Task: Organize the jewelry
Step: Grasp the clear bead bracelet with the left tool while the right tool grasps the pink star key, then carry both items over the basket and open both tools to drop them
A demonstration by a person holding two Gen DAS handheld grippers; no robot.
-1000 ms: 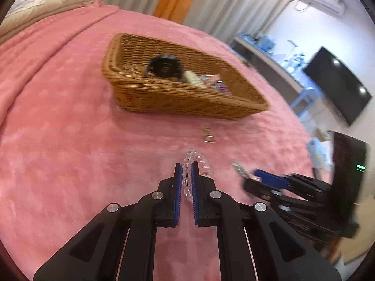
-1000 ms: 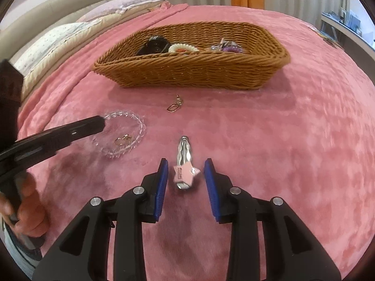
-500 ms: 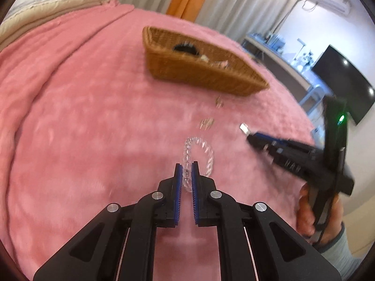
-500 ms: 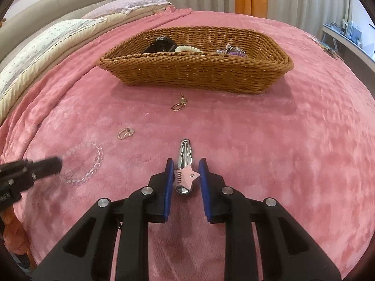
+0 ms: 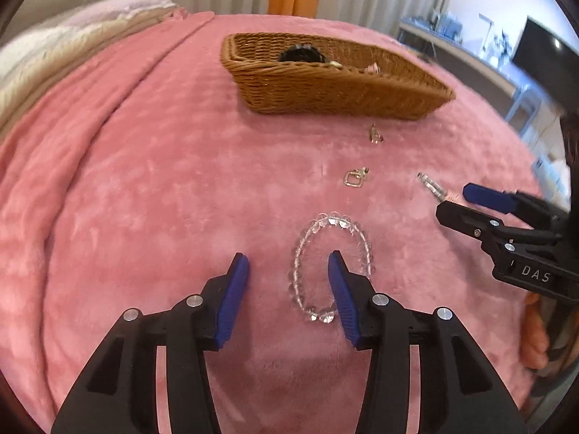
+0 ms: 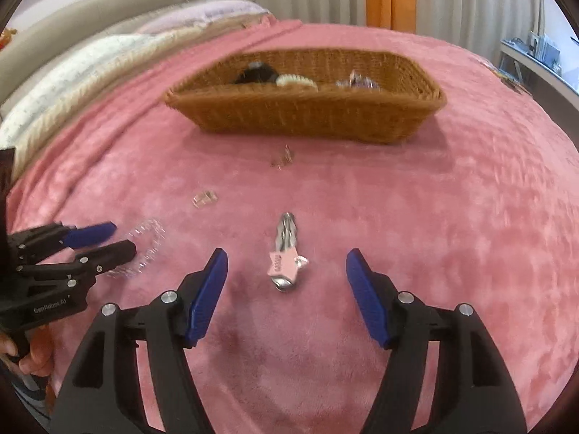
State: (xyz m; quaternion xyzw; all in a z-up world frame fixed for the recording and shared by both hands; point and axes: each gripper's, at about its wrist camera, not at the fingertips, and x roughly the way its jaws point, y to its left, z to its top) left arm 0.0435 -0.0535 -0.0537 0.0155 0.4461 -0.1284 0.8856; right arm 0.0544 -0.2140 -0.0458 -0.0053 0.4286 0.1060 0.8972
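A clear bead bracelet (image 5: 331, 264) lies flat on the pink blanket. My left gripper (image 5: 288, 264) is open and empty, its right finger over the bracelet's ring. A silver hair clip with a pink star (image 6: 284, 253) lies between the open fingers of my right gripper (image 6: 286, 262), which is empty. The clip also shows in the left wrist view (image 5: 430, 186), beside the right gripper (image 5: 470, 199). Two small gold earrings (image 5: 355, 178) (image 5: 375, 134) lie between the bracelet and a wicker basket (image 5: 325, 83). The bracelet (image 6: 144, 249) shows blurred beside the left gripper (image 6: 115, 238).
The basket (image 6: 307, 108) holds a black hair tie (image 6: 257, 72), a cream hair claw (image 6: 295, 81) and purple trinkets (image 6: 356, 81). Pillows (image 6: 72, 68) lie at the far left. A desk and a dark screen (image 5: 542, 58) stand past the bed's right side.
Both grippers have opened. The left one let go of the bracelet, which now lies flat. The right one let go of the star clip. Both views shifted back.
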